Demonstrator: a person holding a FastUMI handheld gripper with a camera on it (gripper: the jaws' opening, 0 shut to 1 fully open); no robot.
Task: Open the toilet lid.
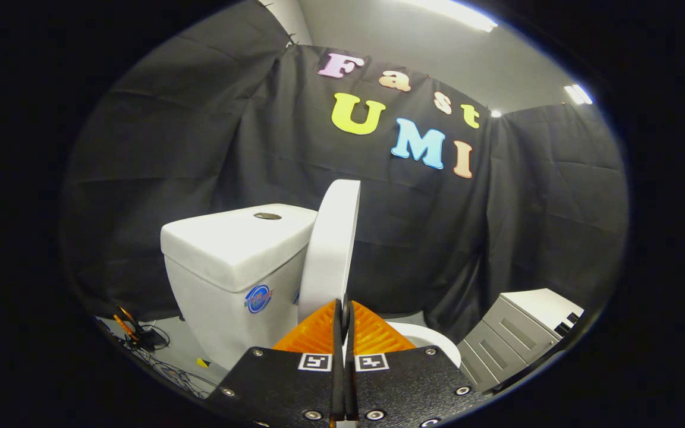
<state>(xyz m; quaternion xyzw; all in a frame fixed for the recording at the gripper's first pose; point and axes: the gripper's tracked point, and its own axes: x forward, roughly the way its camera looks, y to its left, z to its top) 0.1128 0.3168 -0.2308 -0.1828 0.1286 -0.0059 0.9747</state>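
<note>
Gripper (344, 309): fingers closed together, nothing between them. Lid (330, 249) stands raised, nearly upright, just ahead of the tips, beside the tank (229, 249). Bowl rim (431, 342) below; cabinet (521, 333) farther off.

1. A grey drawer cabinet (515, 333) with a white top stands against the black cloth wall (200, 148).
2. Tangled cables (158, 356) and orange-handled tools (123, 324) lie on the floor.
3. Ceiling lights (461, 13) glow overhead.
</note>
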